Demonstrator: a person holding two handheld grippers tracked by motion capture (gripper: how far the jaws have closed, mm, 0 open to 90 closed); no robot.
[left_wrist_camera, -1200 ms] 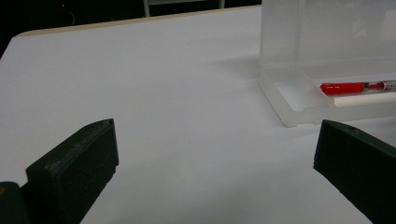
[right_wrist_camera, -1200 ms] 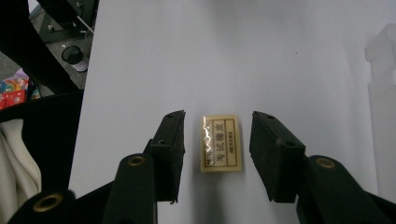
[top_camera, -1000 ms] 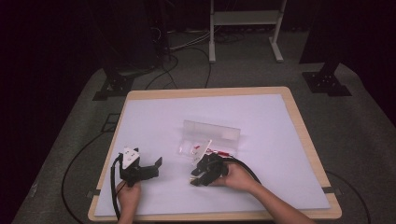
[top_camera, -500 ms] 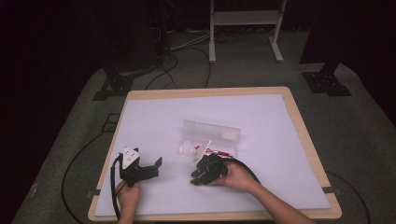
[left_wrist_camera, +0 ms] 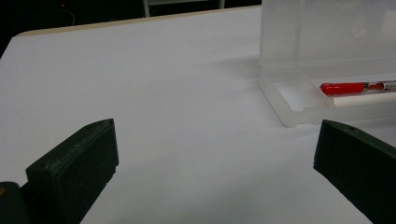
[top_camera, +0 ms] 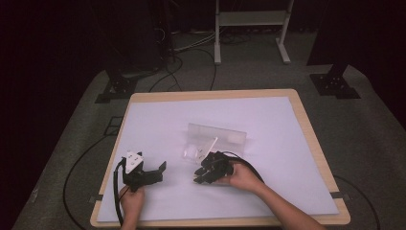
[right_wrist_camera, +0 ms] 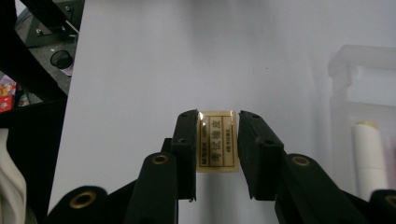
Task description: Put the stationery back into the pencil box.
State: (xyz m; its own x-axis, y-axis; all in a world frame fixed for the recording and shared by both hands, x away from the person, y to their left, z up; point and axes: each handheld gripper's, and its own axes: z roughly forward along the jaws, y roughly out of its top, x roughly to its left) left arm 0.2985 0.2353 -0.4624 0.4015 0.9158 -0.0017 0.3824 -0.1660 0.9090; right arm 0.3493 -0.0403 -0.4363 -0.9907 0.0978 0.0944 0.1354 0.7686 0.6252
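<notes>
The right gripper [right_wrist_camera: 215, 140] has just been closing its black jaws, which now press from both sides on a small cream-coloured rectangular eraser in a printed sleeve [right_wrist_camera: 217, 140]; it is held just above the white table surface [top_camera: 268, 120]. In the high view this gripper [top_camera: 203, 173] sits near the middle of the table, at about six o'clock from a clear plastic pencil case [top_camera: 216, 139] standing open there. Inside the case lie a red pen [left_wrist_camera: 357, 87] and a white cylindrical stick [right_wrist_camera: 369, 149]. The left gripper [top_camera: 160, 168], at about nine o'clock from the right one, rests with its jaws wide apart and nothing between them.
</notes>
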